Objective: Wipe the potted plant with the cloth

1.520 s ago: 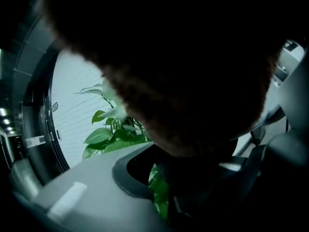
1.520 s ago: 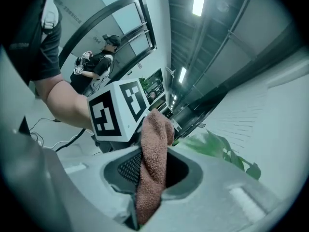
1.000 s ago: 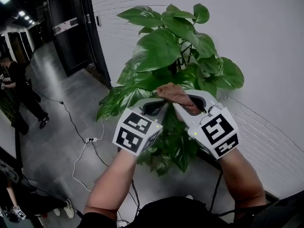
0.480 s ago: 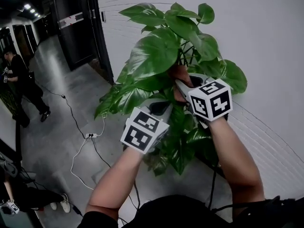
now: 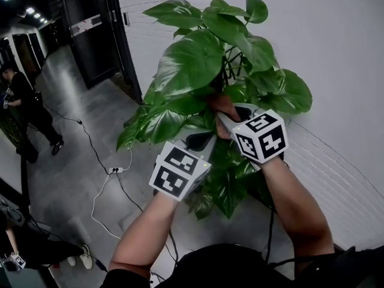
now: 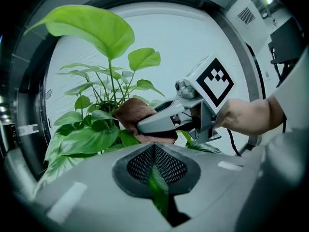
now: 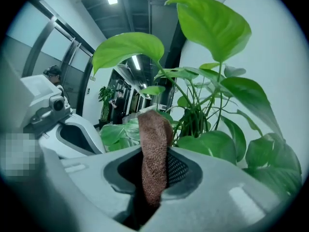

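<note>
Nearest, the left claw is pinched shut on a leaf, and at its two o'clock the right claw grips the brown cloth against the potted plant at twelve o'clock; a hard rub could tear that held leaf or, its base being out of sight, perhaps tip the plant
</note>
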`<action>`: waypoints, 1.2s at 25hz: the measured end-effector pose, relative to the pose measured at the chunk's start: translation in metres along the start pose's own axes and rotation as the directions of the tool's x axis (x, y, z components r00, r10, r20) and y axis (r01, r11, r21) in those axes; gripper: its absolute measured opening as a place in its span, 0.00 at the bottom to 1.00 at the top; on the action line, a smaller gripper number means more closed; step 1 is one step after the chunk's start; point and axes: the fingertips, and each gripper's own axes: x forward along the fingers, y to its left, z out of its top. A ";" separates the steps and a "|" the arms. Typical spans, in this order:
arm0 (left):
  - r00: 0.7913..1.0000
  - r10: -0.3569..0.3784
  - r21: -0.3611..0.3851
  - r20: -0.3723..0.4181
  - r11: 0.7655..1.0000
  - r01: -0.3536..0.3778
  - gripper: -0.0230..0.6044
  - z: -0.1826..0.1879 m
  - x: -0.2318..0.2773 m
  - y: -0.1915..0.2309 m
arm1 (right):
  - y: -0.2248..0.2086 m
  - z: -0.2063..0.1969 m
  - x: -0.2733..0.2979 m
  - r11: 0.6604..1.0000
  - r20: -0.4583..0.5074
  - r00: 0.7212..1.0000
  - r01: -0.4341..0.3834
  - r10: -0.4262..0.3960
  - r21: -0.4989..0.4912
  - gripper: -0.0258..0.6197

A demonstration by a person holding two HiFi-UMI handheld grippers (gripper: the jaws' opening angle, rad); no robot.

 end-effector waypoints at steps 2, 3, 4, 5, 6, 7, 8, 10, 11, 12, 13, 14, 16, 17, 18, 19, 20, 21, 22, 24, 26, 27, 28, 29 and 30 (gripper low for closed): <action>1.000 -0.008 -0.011 -0.003 1.000 0.008 0.06 -0.005 -0.002 -0.003 | 0.001 -0.011 -0.001 1.000 -0.010 1.000 -0.001 0.001 0.015 0.14; 1.000 -0.012 -0.016 -0.005 1.000 0.012 0.06 -0.008 -0.003 -0.005 | 0.002 -0.016 -0.002 1.000 -0.013 1.000 0.001 -0.001 0.024 0.14; 1.000 -0.017 -0.021 -0.007 1.000 0.017 0.06 -0.010 -0.004 -0.007 | 0.003 -0.020 -0.003 0.999 -0.015 1.000 0.004 -0.004 0.033 0.14; 1.000 -0.021 -0.025 -0.008 0.999 0.021 0.06 -0.013 -0.006 -0.008 | 0.004 -0.024 -0.005 0.999 -0.016 1.000 0.008 -0.007 0.041 0.14; 1.000 -0.024 -0.029 -0.007 0.999 0.024 0.06 -0.014 -0.008 -0.009 | 0.006 -0.027 -0.006 0.999 -0.017 1.000 0.011 -0.010 0.049 0.14; 1.000 -0.027 -0.033 -0.006 0.999 0.026 0.06 -0.016 -0.009 -0.010 | 0.007 -0.030 -0.007 0.998 -0.017 1.000 0.014 -0.013 0.055 0.14; 1.000 -0.029 -0.034 -0.005 0.999 0.029 0.06 -0.017 -0.010 -0.011 | 0.008 -0.033 -0.008 0.998 -0.018 1.000 0.017 -0.016 0.060 0.14; 0.999 -0.037 -0.031 -0.006 0.999 0.037 0.06 -0.019 -0.011 -0.014 | 0.010 -0.039 -0.009 0.997 -0.024 1.000 0.021 -0.019 0.068 0.14; 0.999 -0.041 -0.029 -0.008 0.999 0.040 0.06 -0.019 -0.012 -0.015 | 0.012 -0.042 -0.009 0.997 -0.029 0.999 0.021 -0.019 0.071 0.14; 0.999 -0.044 -0.026 -0.010 0.999 0.044 0.06 -0.020 -0.012 -0.016 | 0.014 -0.045 -0.009 0.997 -0.034 0.999 0.021 -0.018 0.072 0.14; 0.999 -0.048 -0.024 -0.012 0.999 0.047 0.06 -0.020 -0.012 -0.017 | 0.017 -0.048 -0.009 0.997 -0.040 0.999 0.020 -0.017 0.073 0.14; 0.999 -0.051 -0.023 -0.013 0.998 0.050 0.06 -0.021 -0.013 -0.018 | 0.019 -0.051 -0.009 0.997 -0.046 0.999 0.019 -0.015 0.073 0.14; 0.998 -0.056 -0.022 -0.016 0.998 0.056 0.06 -0.023 -0.013 -0.019 | 0.023 -0.058 -0.008 0.997 -0.057 0.998 0.018 -0.014 0.077 0.14; 0.998 -0.058 -0.022 -0.018 0.998 0.058 0.06 -0.024 -0.013 -0.020 | 0.024 -0.062 -0.008 0.997 -0.062 0.998 0.018 -0.013 0.080 0.14; 0.998 -0.060 -0.022 -0.018 0.998 0.060 0.06 -0.026 -0.014 -0.021 | 0.026 -0.065 -0.008 0.996 -0.066 0.998 0.018 -0.012 0.084 0.14; 0.998 -0.062 -0.023 -0.018 0.998 0.062 0.06 -0.027 -0.014 -0.021 | 0.027 -0.069 -0.008 0.996 -0.071 0.997 0.018 -0.011 0.088 0.14; 0.998 -0.064 -0.025 -0.017 0.998 0.063 0.06 -0.028 -0.015 -0.022 | 0.029 -0.072 -0.008 0.995 -0.074 0.997 0.017 -0.010 0.093 0.14; 0.998 -0.065 -0.027 -0.014 0.998 0.065 0.06 -0.029 -0.016 -0.022 | 0.031 -0.076 -0.009 0.995 -0.078 0.997 0.017 -0.009 0.099 0.14; 0.998 -0.066 -0.030 -0.011 0.997 0.066 0.06 -0.030 -0.017 -0.022 | 0.032 -0.079 -0.009 0.994 -0.081 0.997 0.017 -0.009 0.105 0.14; 0.997 -0.073 -0.045 -0.002 0.996 0.073 0.06 -0.032 -0.020 -0.024 | 0.034 -0.085 -0.011 0.993 -0.084 0.996 0.019 -0.009 0.118 0.14; 0.997 -0.081 -0.066 0.001 0.995 0.081 0.06 -0.034 -0.022 -0.027 | 0.036 -0.089 -0.012 0.992 -0.086 0.996 0.017 -0.006 0.129 0.14; 0.997 -0.081 -0.074 0.000 0.994 0.081 0.06 -0.036 -0.023 -0.027 | 0.038 -0.091 -0.013 0.991 -0.085 0.996 0.015 -0.003 0.132 0.14; 0.997 -0.080 -0.079 -0.003 0.994 0.080 0.06 -0.039 -0.023 -0.027 | 0.040 -0.093 -0.014 0.991 -0.085 0.996 0.012 0.000 0.133 0.14; 0.997 -0.079 -0.082 -0.005 0.994 0.078 0.06 -0.041 -0.024 -0.027 | 0.041 -0.094 -0.014 0.991 -0.083 0.997 0.009 0.002 0.133 0.14; 0.997 -0.076 -0.083 -0.006 0.994 0.075 0.06 -0.043 -0.023 -0.027 | 0.043 -0.096 -0.014 0.991 -0.082 0.997 0.005 0.006 0.132 0.14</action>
